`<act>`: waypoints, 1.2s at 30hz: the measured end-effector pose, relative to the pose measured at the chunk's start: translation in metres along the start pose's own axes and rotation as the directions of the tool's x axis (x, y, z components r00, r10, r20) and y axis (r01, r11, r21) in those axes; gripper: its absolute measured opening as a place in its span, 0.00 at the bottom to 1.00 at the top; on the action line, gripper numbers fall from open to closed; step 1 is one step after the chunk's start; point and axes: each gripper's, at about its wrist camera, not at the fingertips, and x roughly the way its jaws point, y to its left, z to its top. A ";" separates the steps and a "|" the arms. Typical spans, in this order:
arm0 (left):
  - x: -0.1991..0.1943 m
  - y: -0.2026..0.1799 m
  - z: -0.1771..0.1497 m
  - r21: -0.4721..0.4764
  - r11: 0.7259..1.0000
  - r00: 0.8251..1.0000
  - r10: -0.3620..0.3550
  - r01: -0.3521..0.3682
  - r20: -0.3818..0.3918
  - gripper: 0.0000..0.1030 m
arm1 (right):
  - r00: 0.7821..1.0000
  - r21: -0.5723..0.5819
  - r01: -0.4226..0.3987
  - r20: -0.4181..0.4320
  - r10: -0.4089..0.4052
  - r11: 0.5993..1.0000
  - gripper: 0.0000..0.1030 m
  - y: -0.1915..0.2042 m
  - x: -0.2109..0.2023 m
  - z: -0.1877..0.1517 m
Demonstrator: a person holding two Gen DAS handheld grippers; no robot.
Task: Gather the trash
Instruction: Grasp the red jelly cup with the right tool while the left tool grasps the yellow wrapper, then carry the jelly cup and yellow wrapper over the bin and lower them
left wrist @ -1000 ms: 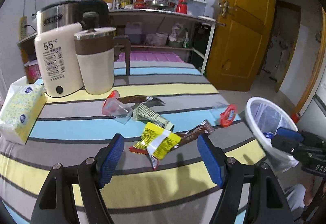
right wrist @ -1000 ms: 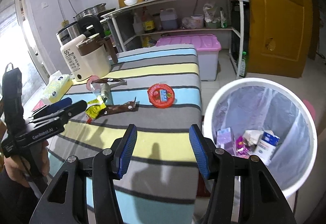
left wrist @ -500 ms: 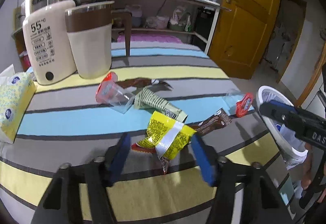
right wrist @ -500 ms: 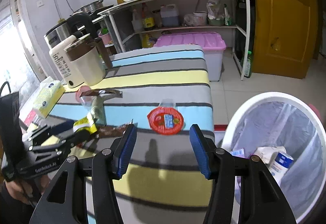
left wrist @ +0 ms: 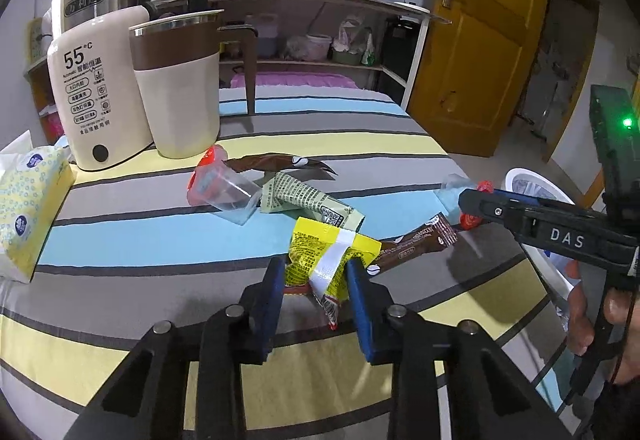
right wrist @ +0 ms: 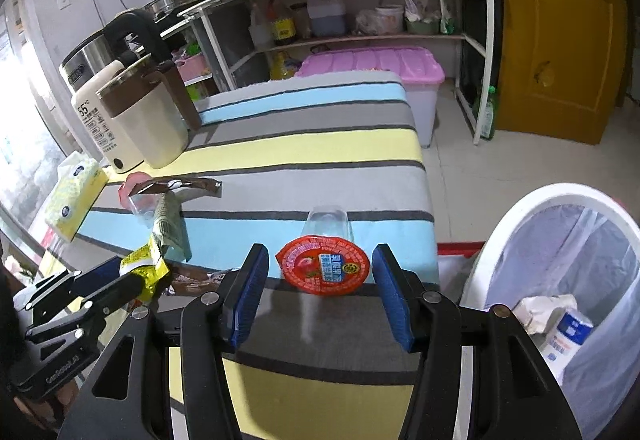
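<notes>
Two pickups under way near the bench's right edge.
Left gripper (left wrist: pixel 316 272), jaws just closing, pinches yellow wrapper (left wrist: pixel 326 254); thin foil may slip. Right gripper (right wrist: pixel 320 280), jaws narrowing but apart, straddles red-lidded cup (right wrist: pixel 323 269); could nudge it off.

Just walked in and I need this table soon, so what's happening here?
A person is clearing litter off the striped table with two tools. The left hand-held gripper has just been closing around a yellow wrapper, its pads at the wrapper's sides. The right hand-held gripper, open but narrowing, frames a red-lidded cup lying near the table's edge. The white bin stands beside it; other wrappers remain.
</notes>
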 end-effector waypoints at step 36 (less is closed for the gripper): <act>-0.055 -0.019 -0.023 -0.035 0.998 0.996 -0.043 0.046 0.083 0.13 | 0.995 0.007 -0.035 0.098 0.034 0.999 0.45 -0.004 -0.091 -0.051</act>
